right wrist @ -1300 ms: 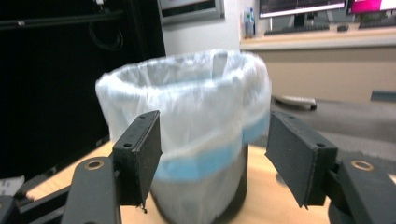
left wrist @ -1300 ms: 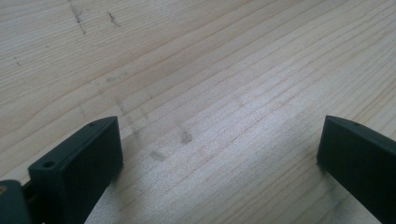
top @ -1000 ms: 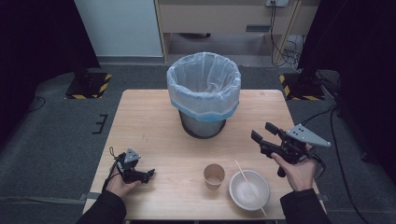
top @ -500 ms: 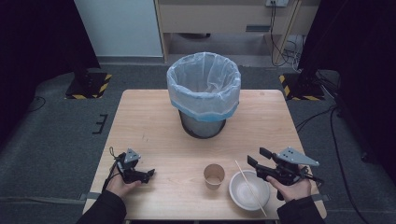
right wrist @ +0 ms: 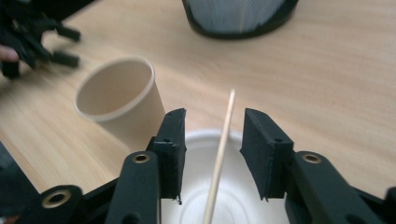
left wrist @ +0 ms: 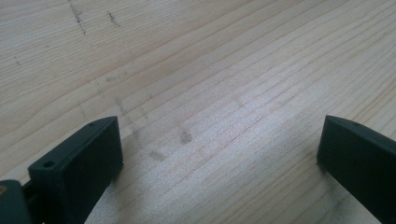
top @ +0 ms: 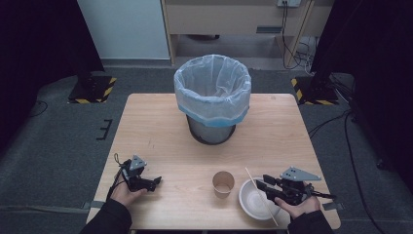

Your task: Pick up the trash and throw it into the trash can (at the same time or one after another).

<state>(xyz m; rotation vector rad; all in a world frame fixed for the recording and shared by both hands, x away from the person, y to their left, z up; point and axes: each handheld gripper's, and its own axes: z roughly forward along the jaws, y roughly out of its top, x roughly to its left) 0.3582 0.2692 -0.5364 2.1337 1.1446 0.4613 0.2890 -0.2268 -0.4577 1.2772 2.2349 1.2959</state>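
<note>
While straddling the stick (right wrist: 219, 154), right gripper (right wrist: 212, 156) hangs just over the bowl (right wrist: 243, 205), jaws spread and not yet closed, one on each side of the thin wooden shaft. Looks like the grasp step: lining up on the stick before the pinch. Stick lies across the bowl (top: 251, 197), tip pointing past the far rim toward the bin (top: 212, 97), other end running off the near rim toward the table (top: 160, 122) edge. Paper cup (top: 223, 184) stands upright just left of the bowl, apart from it, close to the left jaw in the right gripper view (right wrist: 119, 105). Bin sits well beyond, at mid-table, lined with a pale bag.

Left gripper (top: 139, 178) rests low on the wood near the left edge, jaws wide apart around nothing, bare grain between them in its own view (left wrist: 215, 116). Idle, by the look of it.

Next move, most likely: close on the stick squarely, then lift clear of the bowl. Calls for a centred pinch, since so thin a shaft can roll or slip between the pads. Calls also for keeping the left jaw off the cup, which would tip easily. Lowering too far risks pressing on the bowl's rim and flipping it. After that, probably a carry to the bin.
</note>
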